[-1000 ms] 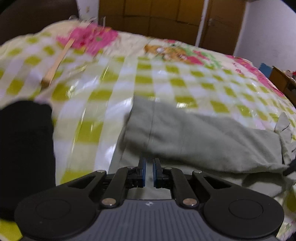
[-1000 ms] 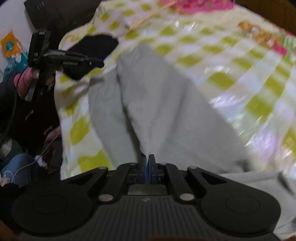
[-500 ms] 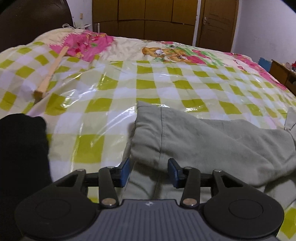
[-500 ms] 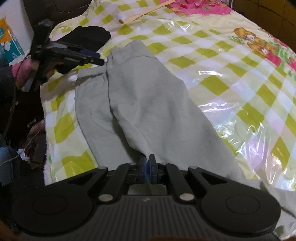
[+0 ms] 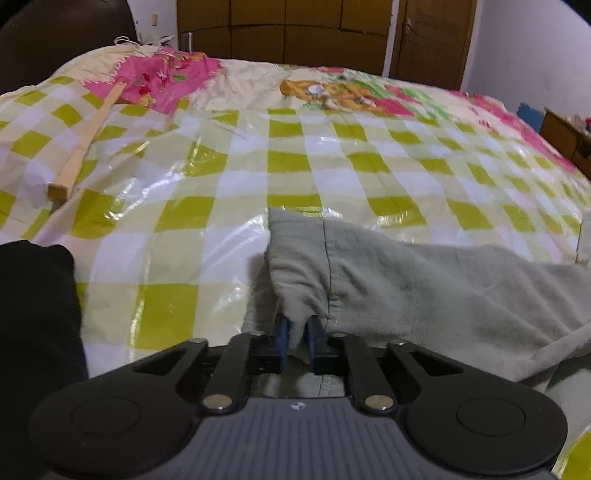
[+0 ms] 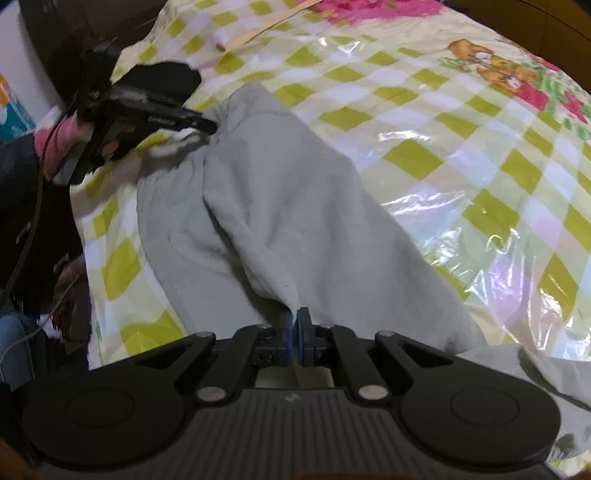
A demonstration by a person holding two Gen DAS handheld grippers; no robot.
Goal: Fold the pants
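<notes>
- In the left wrist view, we see the left gripper [image 5: 297, 345] closest in, pads pinching a bunched fold of the grey pants [image 5: 424, 288] at the hem end of one leg.
- In the right wrist view, the right gripper [image 6: 294, 341] has its pads pressed together on a thin ridge of the same pants [image 6: 280, 206], near the other end of the garment.
- The key relation: the pants' long axis runs between the two grippers, across the near edge of the bed [image 5: 295, 162]. Each gripper holds one end, so we judge the coming fold turns on bringing one held end toward the other along that axis.
- The cloth lies flat on the checked plastic cover [image 6: 461, 155], one leg stacked partly over the other; a lower layer shows on the near side.
- Only the right wrist view shows the left gripper from outside [image 6: 173, 120], gripped by a person's hand [image 6: 55, 144], its tips at the far leg end beside a black cloth [image 6: 162, 79].
- Only the left wrist view shows the hem stitching and the far room: a wooden stick [image 5: 86, 140] lying well apart on the bed, and wardrobe doors [image 5: 288, 29] beyond.
</notes>
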